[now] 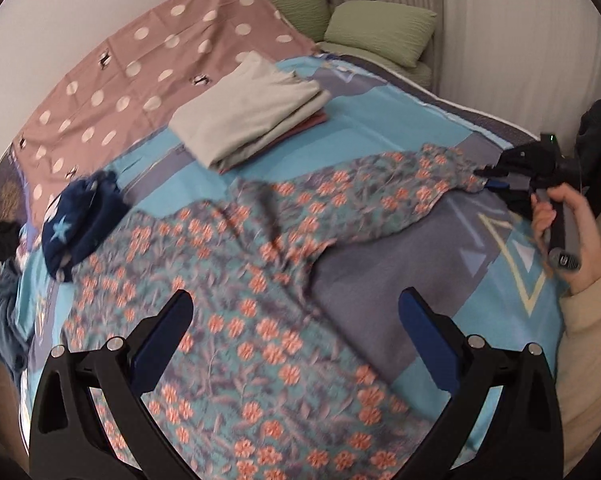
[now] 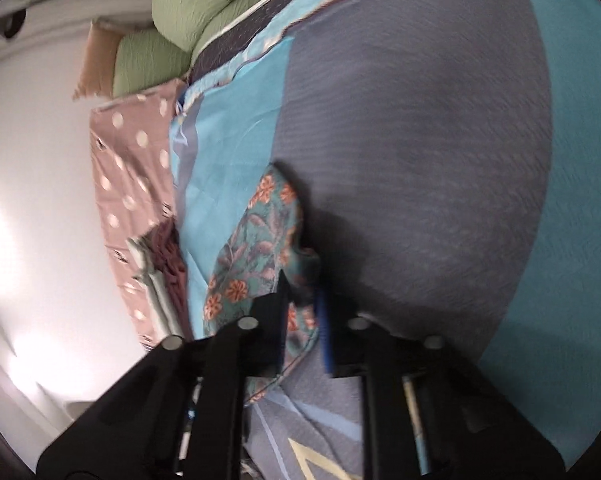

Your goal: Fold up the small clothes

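A teal floral garment point(image 1: 260, 292) with orange flowers lies spread on the blue and grey bedspread point(image 1: 380, 292). One sleeve stretches to the right. My left gripper point(image 1: 296, 316) is open and empty, just above the garment's body. My right gripper point(image 1: 485, 178) is shut on the sleeve end. In the right wrist view the right gripper point(image 2: 302, 312) pinches the floral sleeve point(image 2: 256, 240) between its fingers.
A folded stack of grey and maroon clothes point(image 1: 252, 116) lies behind the garment. A crumpled navy star-print piece point(image 1: 80, 220) sits at the left. A pink dotted sheet point(image 1: 140, 60) and green pillows point(image 1: 376, 28) are at the back by the wall.
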A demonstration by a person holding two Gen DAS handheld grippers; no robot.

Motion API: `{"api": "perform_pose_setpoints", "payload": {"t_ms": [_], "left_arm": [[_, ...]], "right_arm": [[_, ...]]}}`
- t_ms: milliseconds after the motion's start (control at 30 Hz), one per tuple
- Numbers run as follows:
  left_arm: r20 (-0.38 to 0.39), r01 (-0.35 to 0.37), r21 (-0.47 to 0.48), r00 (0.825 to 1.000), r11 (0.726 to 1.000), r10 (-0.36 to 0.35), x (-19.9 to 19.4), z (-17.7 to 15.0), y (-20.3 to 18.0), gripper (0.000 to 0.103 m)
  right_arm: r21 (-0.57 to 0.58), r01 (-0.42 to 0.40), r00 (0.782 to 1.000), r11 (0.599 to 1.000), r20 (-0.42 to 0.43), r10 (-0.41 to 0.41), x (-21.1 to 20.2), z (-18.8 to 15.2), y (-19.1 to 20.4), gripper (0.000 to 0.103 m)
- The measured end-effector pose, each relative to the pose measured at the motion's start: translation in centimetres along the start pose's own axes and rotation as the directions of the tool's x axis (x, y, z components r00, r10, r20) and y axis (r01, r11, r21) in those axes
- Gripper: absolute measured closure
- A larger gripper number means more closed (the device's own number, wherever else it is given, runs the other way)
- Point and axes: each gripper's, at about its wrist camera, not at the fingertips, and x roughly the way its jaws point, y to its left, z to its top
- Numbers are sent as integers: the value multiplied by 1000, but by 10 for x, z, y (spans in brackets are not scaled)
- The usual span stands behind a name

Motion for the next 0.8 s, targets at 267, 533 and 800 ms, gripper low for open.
{"api": "perform_pose_setpoints", "payload": {"t_ms": [267,533,800], "left_arm": [[-73,370,-135,921,919,-382,29,54,4,1],[-41,546,-310,810,778,-584,61,77,28,1],[-74,595,-430,727,679,-683,115,73,38,1]], "right_arm": [[-575,57,980,816,187,64,-35,-63,86,97],[-916,275,956,293,292,15,-15,-202,148,97],[-961,277,961,3,277,-24,23,-279,137,97]]}}
